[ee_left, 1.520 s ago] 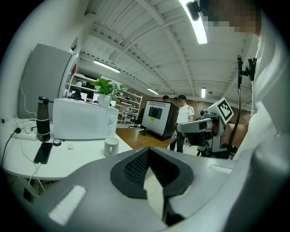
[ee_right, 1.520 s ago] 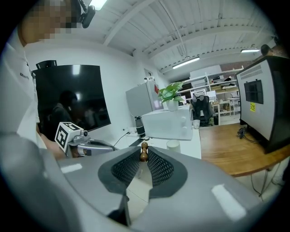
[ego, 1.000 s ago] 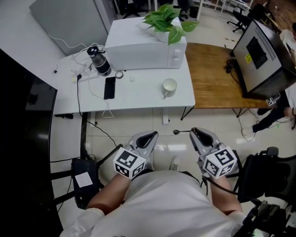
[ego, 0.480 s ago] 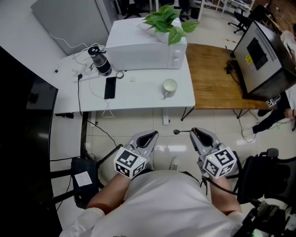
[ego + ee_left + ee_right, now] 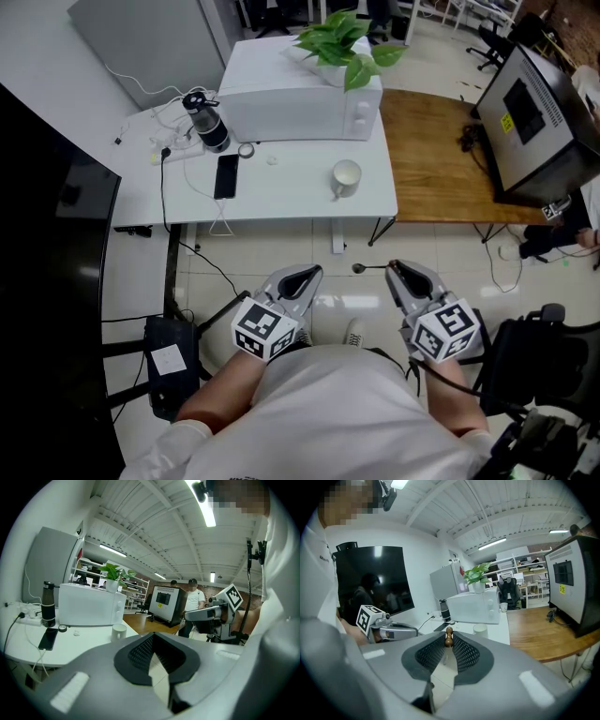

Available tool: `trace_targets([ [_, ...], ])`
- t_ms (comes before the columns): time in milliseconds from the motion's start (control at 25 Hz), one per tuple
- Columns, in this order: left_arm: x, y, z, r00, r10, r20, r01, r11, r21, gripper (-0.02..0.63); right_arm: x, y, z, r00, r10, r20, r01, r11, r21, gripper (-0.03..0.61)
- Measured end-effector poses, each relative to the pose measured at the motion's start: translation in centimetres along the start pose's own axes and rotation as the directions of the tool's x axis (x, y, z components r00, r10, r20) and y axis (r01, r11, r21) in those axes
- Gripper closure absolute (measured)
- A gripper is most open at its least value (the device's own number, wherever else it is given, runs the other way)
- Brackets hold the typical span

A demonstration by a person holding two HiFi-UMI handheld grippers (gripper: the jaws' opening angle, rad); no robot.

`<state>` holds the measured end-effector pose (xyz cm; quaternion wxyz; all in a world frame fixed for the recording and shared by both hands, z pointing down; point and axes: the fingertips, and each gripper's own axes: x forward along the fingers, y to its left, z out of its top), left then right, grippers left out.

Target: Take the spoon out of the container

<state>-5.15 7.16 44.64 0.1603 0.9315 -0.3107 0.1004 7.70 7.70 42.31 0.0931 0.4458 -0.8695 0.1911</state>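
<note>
Right gripper view: the right gripper (image 5: 448,645) clamps a slender brown-tipped spoon (image 5: 449,633), seemingly to keep it well clear of the white ceramic mug (image 5: 479,629). The left gripper (image 5: 152,636) is idle, jaws together and empty.

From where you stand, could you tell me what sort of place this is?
Probably an office or lab: a white desk with a microwave, a large screen on a wooden table.

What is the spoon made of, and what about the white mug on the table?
The spoon is probably wood: its end looks brown and matte, shaped into small rounded beads. The mug is likely glazed ceramic: white and smooth with a slight shine, though plastic or coated metal can't be ruled out.
</note>
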Motion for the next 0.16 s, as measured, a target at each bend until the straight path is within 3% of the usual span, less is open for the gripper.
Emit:
trace_targets([
  [160,-0.07,-0.17,0.02,1.000,-0.001,-0.002,0.001,1.000,-0.001,0.610,-0.10,0.11,-0.09,1.000,0.002,-0.005,-0.002,1.000,-0.001,0.523],
])
